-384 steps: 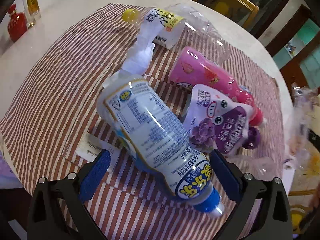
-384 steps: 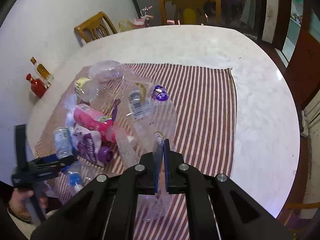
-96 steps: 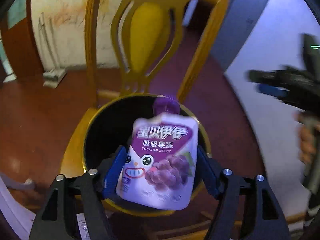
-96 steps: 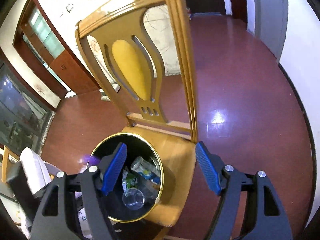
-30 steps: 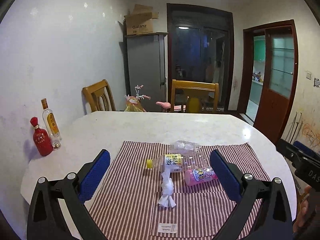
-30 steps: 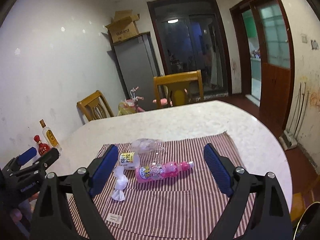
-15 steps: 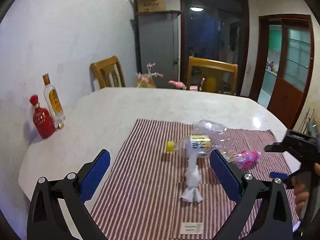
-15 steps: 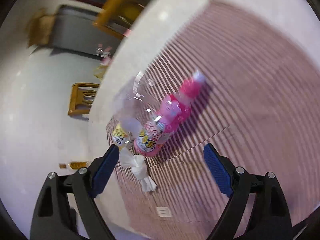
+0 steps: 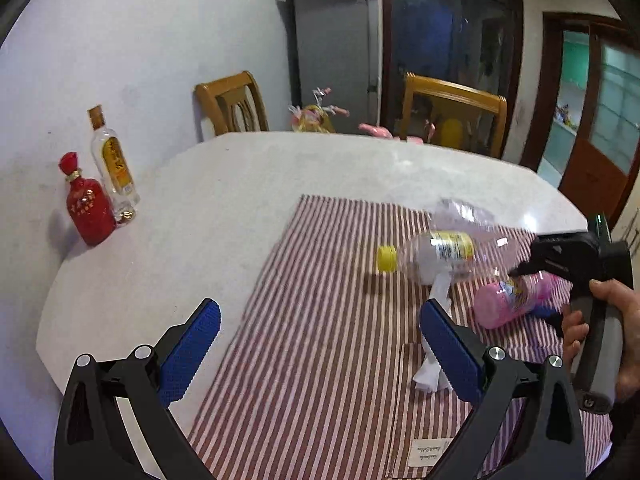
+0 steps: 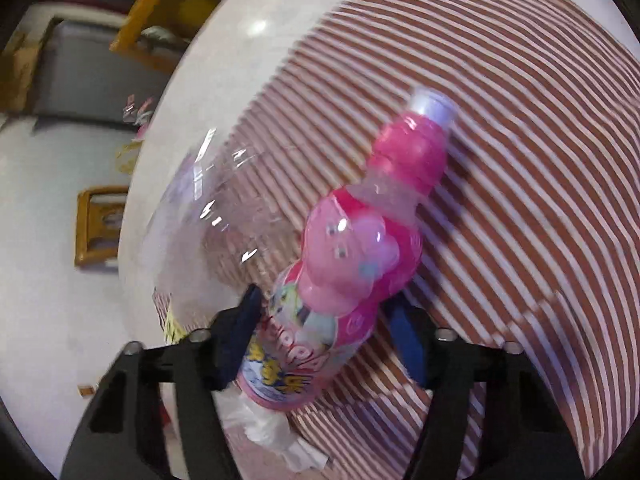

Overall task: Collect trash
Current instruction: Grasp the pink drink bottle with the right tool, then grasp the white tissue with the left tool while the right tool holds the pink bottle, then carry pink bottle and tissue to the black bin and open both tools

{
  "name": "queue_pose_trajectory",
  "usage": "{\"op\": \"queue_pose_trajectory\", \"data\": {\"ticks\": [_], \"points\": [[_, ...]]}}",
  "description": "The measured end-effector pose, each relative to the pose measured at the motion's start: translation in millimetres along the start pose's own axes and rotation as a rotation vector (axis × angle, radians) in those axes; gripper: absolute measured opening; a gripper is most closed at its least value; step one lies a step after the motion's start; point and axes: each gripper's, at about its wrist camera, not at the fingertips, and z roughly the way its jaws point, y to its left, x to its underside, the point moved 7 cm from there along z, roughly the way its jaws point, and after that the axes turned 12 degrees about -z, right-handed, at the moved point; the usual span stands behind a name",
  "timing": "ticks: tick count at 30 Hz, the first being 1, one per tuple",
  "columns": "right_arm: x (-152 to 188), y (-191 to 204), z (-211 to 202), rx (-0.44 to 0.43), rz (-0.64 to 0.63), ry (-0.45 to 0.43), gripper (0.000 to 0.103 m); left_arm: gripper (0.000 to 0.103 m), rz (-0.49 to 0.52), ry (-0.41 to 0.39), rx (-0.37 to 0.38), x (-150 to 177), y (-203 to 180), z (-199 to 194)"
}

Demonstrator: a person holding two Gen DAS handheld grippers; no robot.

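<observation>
A pink drink bottle (image 10: 352, 248) lies on the striped cloth (image 9: 320, 360), seen also in the left wrist view as the pink bottle (image 9: 500, 304). My right gripper (image 10: 324, 336) straddles its lower body and its jaws are closing; a thin gap still shows beside the right pad. In the left wrist view a hand holds that right gripper (image 9: 534, 292) at the bottle. My left gripper (image 9: 320, 344) hangs open and empty over the cloth's near left part. A clear bottle with a yellow cap (image 9: 436, 256), a crumpled clear bottle (image 9: 464, 212) and a white tissue (image 9: 430, 374) lie nearby.
A red bottle (image 9: 86, 208) and a clear liquor bottle (image 9: 112, 160) stand at the left edge of the round pale table (image 9: 200, 240). Two wooden chairs (image 9: 232, 108) (image 9: 452, 116) stand behind the table. A small label card (image 9: 426, 452) lies on the cloth's near edge.
The right gripper has dropped onto the pink bottle and its jaws have narrowed around it. The left gripper has sunk closer to the table and tilted further down.
</observation>
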Motion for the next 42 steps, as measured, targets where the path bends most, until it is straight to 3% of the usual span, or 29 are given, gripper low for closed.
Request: {"op": "queue_pose_trajectory", "data": {"ticks": [3,6,9,14,18,19,22,27,34,38,42], "points": [[3.5,5.0,-5.0,0.037,-0.124,-0.032,0.055,0.097,0.043,0.084,0.07,16.4,-19.6,24.1],[13.6,-1.2,-15.2,-0.018,-0.137,-0.01,0.054,0.097,0.067,0.187,0.134,36.6,-44.2,52.6],[21.0,-18.0,-48.1,-0.046,-0.173,-0.051,0.054,0.097,0.138,0.203,0.126,47.9,-70.6,72.3],[20.1,-36.5,-97.3,-0.047,-0.223,-0.121,0.053,0.092,0.263,0.219,0.035,69.2,-103.8,108.5],[29.3,-44.0,-116.5,-0.082,-0.242,-0.121,0.053,0.033,0.179,0.281,0.121,76.6,-111.6,117.7],[30.7,-45.6,-117.7,-0.094,-0.241,-0.118,0.053,0.019,0.178,0.283,0.106,74.8,-110.7,115.1],[32.5,-45.1,-120.3,-0.122,-0.236,-0.109,0.052,0.019,0.147,0.261,0.154,65.3,-108.2,97.4],[43.3,-52.0,-122.9,-0.242,-0.171,-0.037,0.052,0.018,0.139,0.161,0.21,40.4,-109.7,53.0],[42.1,-57.7,-140.0,-0.307,-0.145,-0.064,0.052,0.019,0.169,0.103,0.336,20.3,-130.7,-3.0],[33.9,-80.7,-168.8,-0.349,-0.104,-0.116,0.052,0.019,0.224,0.097,0.386,22.9,-158.5,-21.1],[25.1,-148.2,-223.0,-0.309,-0.023,-0.236,0.052,0.019,0.308,0.096,0.483,33.8,-209.9,-45.0]]}}
